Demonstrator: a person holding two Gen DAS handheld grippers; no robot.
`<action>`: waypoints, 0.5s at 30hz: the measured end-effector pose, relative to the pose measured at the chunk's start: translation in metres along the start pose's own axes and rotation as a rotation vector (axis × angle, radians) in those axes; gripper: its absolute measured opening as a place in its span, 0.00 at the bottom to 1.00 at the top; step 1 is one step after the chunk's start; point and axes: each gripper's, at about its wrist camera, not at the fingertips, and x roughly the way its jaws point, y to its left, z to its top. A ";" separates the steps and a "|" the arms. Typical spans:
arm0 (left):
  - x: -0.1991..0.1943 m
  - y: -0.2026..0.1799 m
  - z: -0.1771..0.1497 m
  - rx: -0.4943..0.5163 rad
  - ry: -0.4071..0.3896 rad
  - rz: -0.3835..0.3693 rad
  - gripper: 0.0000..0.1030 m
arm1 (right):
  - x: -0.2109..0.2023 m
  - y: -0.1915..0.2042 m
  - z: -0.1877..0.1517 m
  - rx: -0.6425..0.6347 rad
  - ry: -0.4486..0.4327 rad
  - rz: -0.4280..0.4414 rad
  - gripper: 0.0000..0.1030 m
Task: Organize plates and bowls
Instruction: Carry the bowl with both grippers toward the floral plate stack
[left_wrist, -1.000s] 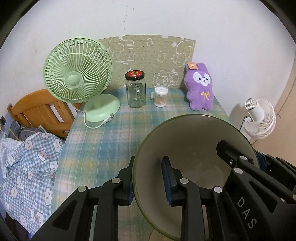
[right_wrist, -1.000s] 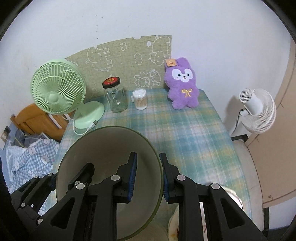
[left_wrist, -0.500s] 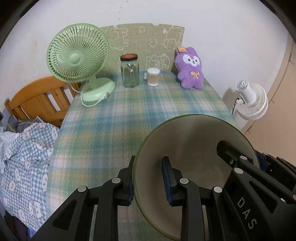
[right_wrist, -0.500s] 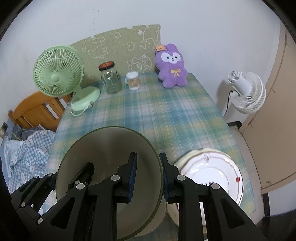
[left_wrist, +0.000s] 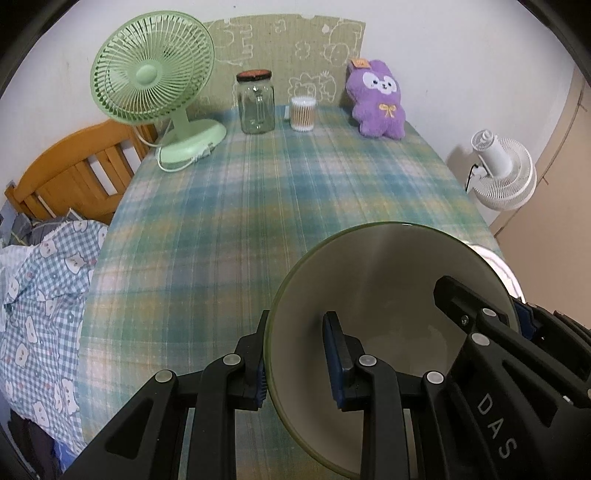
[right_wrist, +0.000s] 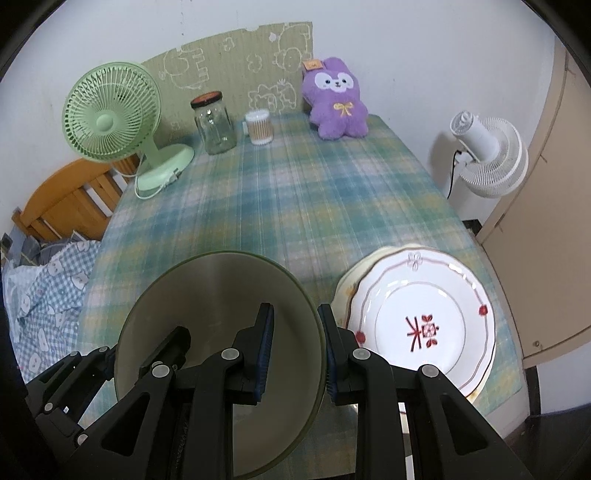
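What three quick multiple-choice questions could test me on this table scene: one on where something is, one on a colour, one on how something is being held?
1. Where does the purple plush toy sit?
A. Near edge of the table
B. Far end, by the wall
C. On the floor

2. What colour is the desk fan on the table?
A. Pale green
B. Red
C. Black

3. How is the large bowl held?
A. By no gripper
B. By one gripper only
C. By both, on opposite rims

Answers: 1 B, it leans by the wall panel. 2 A, cage and base are green. 3 C, the left gripper and right gripper each clamp the rim.
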 end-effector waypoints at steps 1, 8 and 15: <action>0.001 0.000 -0.002 0.000 0.005 -0.001 0.24 | 0.001 0.000 -0.002 0.001 0.004 -0.001 0.27; 0.011 -0.002 -0.009 0.002 0.040 -0.006 0.24 | 0.012 -0.003 -0.009 0.004 0.033 -0.008 0.27; 0.018 -0.001 -0.012 0.001 0.053 -0.003 0.24 | 0.020 -0.003 -0.010 0.000 0.053 -0.009 0.27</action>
